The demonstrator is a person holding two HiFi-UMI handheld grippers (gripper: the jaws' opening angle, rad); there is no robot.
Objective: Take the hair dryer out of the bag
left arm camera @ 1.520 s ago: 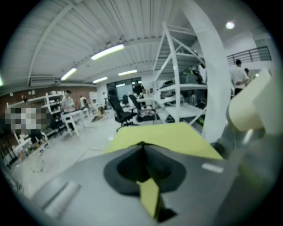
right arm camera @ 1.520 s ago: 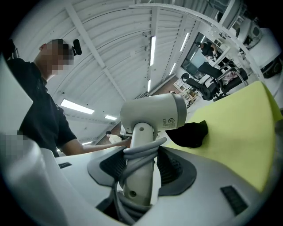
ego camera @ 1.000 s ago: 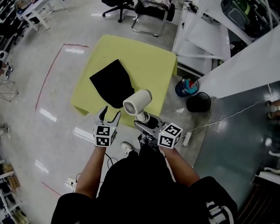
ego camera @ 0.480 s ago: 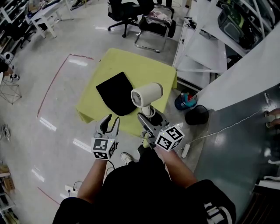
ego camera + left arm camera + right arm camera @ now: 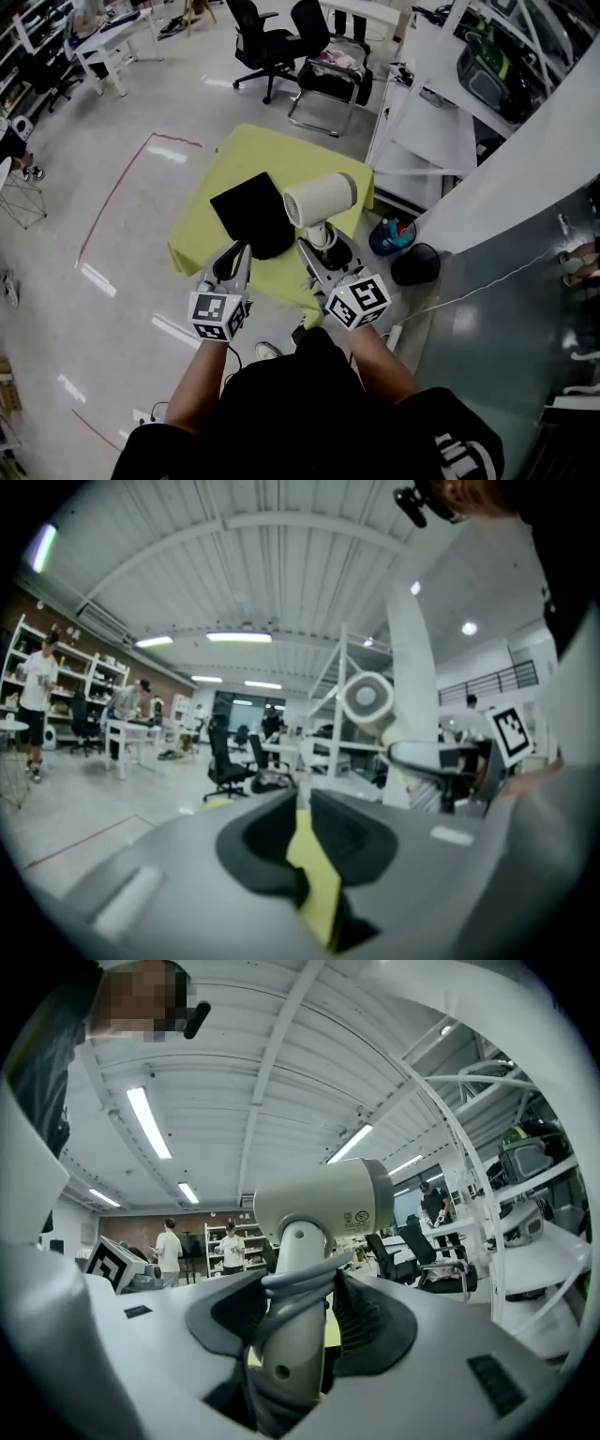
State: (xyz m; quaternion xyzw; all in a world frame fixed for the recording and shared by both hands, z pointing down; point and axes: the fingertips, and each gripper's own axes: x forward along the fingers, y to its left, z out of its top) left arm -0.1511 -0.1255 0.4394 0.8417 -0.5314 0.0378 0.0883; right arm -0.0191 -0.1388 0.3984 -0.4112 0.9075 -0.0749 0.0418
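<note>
Head view, looking down. My right gripper (image 5: 321,246) is clamped on the handle of the hair dryer (image 5: 319,199). The dryer is outside the bag (image 5: 251,214), handle downward and barrel lying crosswise, and it shows just beside the bag's right edge. The black bag lies flat on the yellow-covered table (image 5: 281,155), well inside the cloth's far and left edges. The near edge of the cloth hangs just ahead of both grippers.

My left gripper (image 5: 234,253) hovers at the bag's near corner. Its jaws have just been closing and now stand almost together with nothing between them; only a slit of yellow cloth shows through in the left gripper view (image 5: 302,794).

In the right gripper view (image 5: 298,1283) the pads press on the dryer's handle (image 5: 323,1199) where the grey cord is wound round it.

Open floor lies left of the table, crossed by a red tape line (image 5: 112,197). To the right the table's edge runs close to a white shelving frame (image 5: 412,122), and a black bin (image 5: 415,265) stands near its foot. Office chairs (image 5: 262,42) stand beyond the far edge.
</note>
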